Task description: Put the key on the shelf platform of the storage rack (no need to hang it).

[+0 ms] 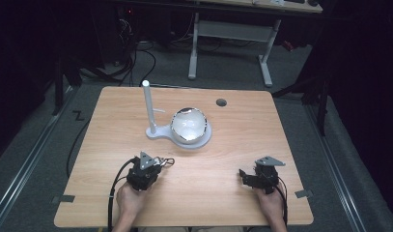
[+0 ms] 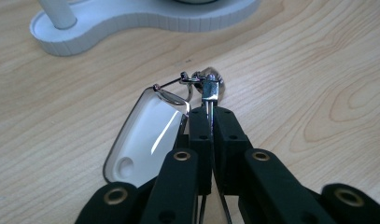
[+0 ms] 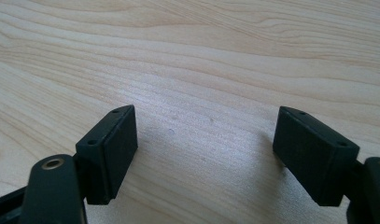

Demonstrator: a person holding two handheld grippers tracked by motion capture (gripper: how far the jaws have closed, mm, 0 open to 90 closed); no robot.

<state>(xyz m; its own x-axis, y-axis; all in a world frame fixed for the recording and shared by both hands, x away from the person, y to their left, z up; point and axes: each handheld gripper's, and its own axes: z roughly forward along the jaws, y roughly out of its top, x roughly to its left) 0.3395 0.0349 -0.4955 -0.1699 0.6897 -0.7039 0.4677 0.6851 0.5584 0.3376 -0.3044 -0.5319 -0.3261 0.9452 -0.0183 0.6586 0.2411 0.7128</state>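
My left gripper (image 2: 210, 114) is shut on the thin metal ring of a key fob (image 2: 148, 135), a white tag with a dark rim and a silver clasp (image 2: 208, 83) ahead of the jaws. The fob lies low over the wooden table (image 2: 309, 70). In the high view the left gripper (image 1: 157, 165) sits at the front left, with the fob's ring (image 1: 168, 161) sticking out toward a white stand (image 1: 158, 131). My right gripper (image 3: 204, 140) is open over bare wood, with nothing between its fingers; it shows at the front right (image 1: 244, 175).
The white stand has an upright post (image 1: 147, 104) and a shiny round bowl (image 1: 188, 125) on its base, at the table's middle; its base (image 2: 131, 21) lies just ahead of the left jaws. A dark cable hole (image 1: 221, 102) sits at the back. Another desk's legs (image 1: 265, 63) stand beyond.
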